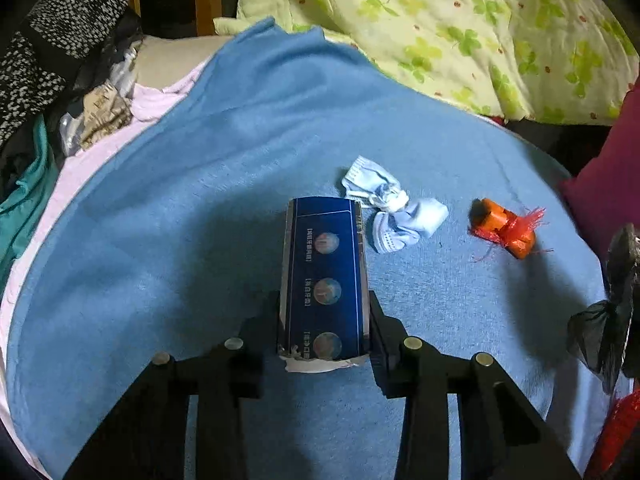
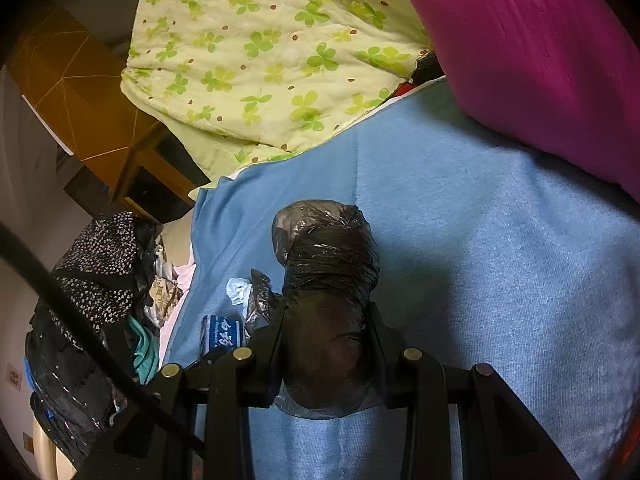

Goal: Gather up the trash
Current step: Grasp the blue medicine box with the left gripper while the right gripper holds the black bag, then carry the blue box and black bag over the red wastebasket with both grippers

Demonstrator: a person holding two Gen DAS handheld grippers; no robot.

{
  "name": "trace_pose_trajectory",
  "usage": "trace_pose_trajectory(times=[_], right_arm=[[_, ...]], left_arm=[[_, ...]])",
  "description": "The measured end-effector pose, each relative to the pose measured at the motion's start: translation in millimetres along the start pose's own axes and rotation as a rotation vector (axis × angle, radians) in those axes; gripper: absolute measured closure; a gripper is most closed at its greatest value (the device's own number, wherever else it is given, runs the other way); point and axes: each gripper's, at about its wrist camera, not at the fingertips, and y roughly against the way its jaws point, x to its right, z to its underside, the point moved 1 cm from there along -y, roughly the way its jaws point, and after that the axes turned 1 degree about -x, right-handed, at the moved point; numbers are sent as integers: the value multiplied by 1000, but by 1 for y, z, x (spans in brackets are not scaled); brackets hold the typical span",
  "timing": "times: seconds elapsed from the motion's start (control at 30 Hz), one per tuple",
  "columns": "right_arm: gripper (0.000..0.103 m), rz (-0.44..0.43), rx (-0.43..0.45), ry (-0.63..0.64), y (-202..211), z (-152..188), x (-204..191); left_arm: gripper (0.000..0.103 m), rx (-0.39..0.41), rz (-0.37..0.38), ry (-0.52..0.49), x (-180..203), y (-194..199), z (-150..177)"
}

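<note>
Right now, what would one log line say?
left claw: shut on blue box | right claw: shut on black bag | loose: face mask, orange scrap

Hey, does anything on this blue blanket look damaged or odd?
Yes. The dark blue box between the left gripper fingers has a torn near end, white ragged card showing. A crumpled face mask lies just beyond it.

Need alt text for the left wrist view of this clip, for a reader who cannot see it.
The left claw grips a dark blue carton over a blue blanket. Beyond it on the blanket lie a crumpled face mask and an orange wrapper, with a black plastic bag at the right edge.
</note>
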Motion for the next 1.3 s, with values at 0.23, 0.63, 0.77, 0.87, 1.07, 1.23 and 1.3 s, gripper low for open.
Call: trace_pose_trajectory(times=[0.23,0.63,0.77,0.87,1.07,1.23,1.3], right_arm=[[65,-3,23,17,7,3,-4],[65,-57,91,74,59,17,-22],[65,-79,134,117,91,24,-30],[65,-83,181,159,115,28,-33],[65,6,243,239,137,38,-36],[65,27,286,268,153,49,-37],[65,24,295,260,158,55,-35]], left_arm=[[63,97,19,-63,0,52,16],[63,304,33,-227,50,161,40],[63,353,41,-268,68,189,49],[63,385,45,-290,79,207,55],[63,431,61,-307,91,236,64],[63,472,58,-330,96,254,73],[63,483,64,-336,96,261,77]])
